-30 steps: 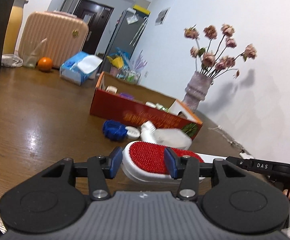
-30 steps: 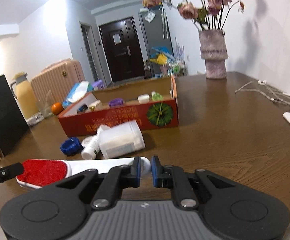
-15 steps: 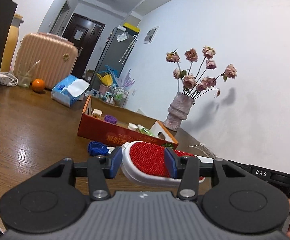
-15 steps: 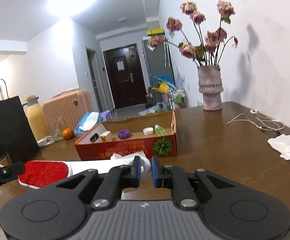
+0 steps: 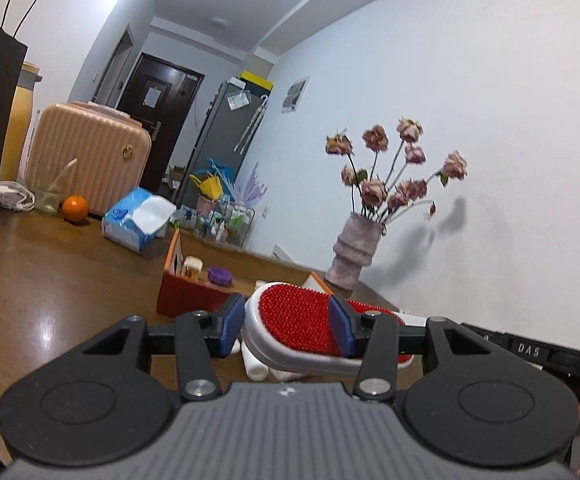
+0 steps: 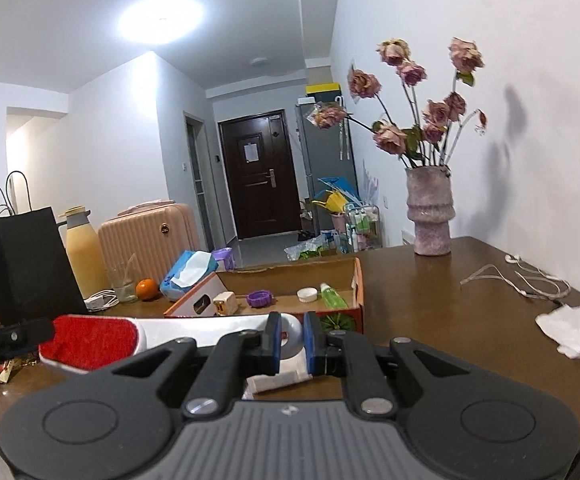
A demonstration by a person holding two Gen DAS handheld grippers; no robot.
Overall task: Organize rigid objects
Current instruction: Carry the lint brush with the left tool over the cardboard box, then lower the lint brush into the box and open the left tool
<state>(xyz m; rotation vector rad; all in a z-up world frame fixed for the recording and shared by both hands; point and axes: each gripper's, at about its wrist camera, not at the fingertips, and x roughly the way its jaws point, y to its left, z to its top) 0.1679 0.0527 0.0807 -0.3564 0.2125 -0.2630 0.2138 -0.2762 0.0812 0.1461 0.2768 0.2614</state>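
A white lint brush with a red bristle pad (image 5: 294, 322) is held in the air between both grippers. My left gripper (image 5: 288, 326) is shut on its red head. My right gripper (image 6: 290, 338) is shut on its white handle end (image 6: 290, 332); the red head (image 6: 90, 340) shows at the left of that view. The red cardboard box (image 6: 354, 280) lies on the brown table beyond, holding a purple lid (image 6: 260, 299), a white cap, a green bottle (image 6: 332, 296) and a small yellow item. A white bottle (image 5: 256, 366) lies below the brush, mostly hidden.
A vase of dried roses (image 6: 428, 216) stands at the back right. White earphone cable (image 6: 522, 276) and a crumpled tissue (image 6: 568, 330) lie on the right. A tissue pack (image 5: 138, 220), orange (image 5: 75, 209), glass, yellow flask, pink suitcase (image 5: 86, 156) and black bag (image 6: 26, 264) stand left.
Both grippers have lifted the brush up off the table together. The box and the loose items now sit lower and farther in both views.
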